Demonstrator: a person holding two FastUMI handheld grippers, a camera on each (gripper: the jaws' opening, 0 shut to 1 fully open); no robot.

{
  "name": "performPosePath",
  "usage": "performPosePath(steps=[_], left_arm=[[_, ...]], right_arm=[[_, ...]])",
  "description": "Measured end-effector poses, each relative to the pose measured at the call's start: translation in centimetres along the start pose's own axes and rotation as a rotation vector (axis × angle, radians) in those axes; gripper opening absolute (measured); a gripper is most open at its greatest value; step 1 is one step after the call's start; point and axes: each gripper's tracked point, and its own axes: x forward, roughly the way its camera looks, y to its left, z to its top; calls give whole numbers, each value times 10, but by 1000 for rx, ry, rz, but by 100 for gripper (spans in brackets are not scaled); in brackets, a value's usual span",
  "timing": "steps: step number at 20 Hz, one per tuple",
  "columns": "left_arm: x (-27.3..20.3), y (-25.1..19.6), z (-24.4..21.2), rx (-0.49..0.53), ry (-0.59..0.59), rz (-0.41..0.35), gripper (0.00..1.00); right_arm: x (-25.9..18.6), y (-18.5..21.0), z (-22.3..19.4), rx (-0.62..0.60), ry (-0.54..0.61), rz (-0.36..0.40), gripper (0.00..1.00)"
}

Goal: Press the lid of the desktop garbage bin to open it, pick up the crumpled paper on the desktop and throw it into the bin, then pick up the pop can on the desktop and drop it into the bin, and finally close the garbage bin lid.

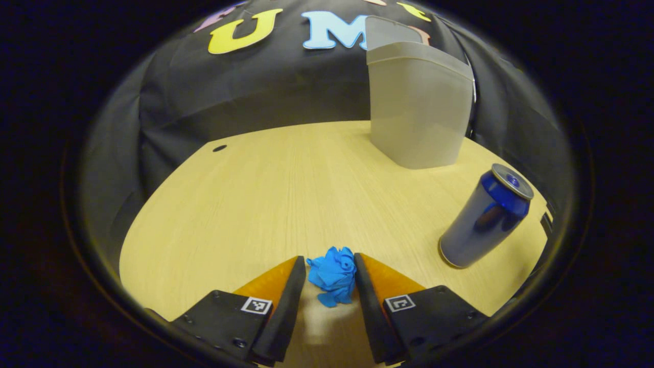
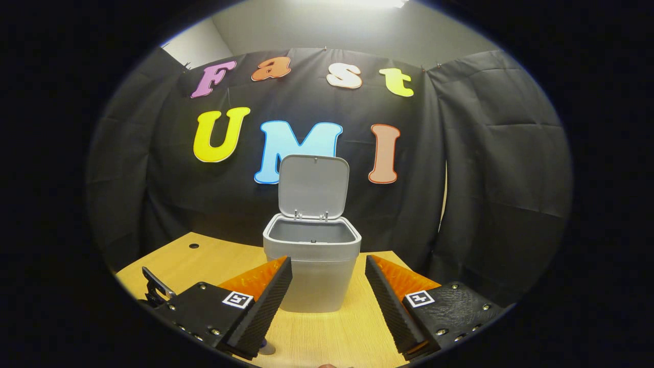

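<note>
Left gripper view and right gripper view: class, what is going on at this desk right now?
A person with a gripper in each hand is clearing a desk into a bin, whose lid stands open. The left gripper has its jaws on either side of the crumpled blue paper, which lies on the desk, not lifted yet. The blue pop can stands nearby. The right gripper is open, facing the bin.

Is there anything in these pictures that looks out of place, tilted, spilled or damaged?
Nothing stands out. The bin stands upright with its lid open, the pop can stands on the table, and the crumpled paper lies between the left gripper fingers.
</note>
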Motion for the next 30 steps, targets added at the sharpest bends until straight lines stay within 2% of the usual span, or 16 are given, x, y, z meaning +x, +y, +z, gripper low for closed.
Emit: performPosePath(steps=[1, 2, 4, 6, 10, 11, 17, 25, 30], left_arm=[[-1, 2, -1, 1, 0, 8, 66], [-1, 3, 0, -7, -2, 14, 55], [0, 1, -2, 2, -10, 7, 53], [1, 0, 0, 15, -13, 12, 34], [0, -3, 3, 37, -13, 2, 28], [-1, -1, 5, 43, -3, 7, 19], [-5, -7, 30, 39, -30, 39, 20], [-37, -13, 123, 6, -150, 43, 18], [-47, -36, 182, -24, -245, 8, 20]], right_arm=[[1, -2, -1, -2, 1, -2, 93], [1, -4, -3, 0, 2, 0, 93], [2, -5, -5, 15, 4, 9, 93], [1, -9, -9, 31, 10, 9, 93], [-1, -18, -13, 44, 13, 6, 93], [-2, -20, -15, 40, 14, 7, 93], [-6, -42, -9, 47, -23, -5, 91], [7, -52, -12, 57, -48, 15, 93], [14, -52, -14, 55, -51, 33, 93]])
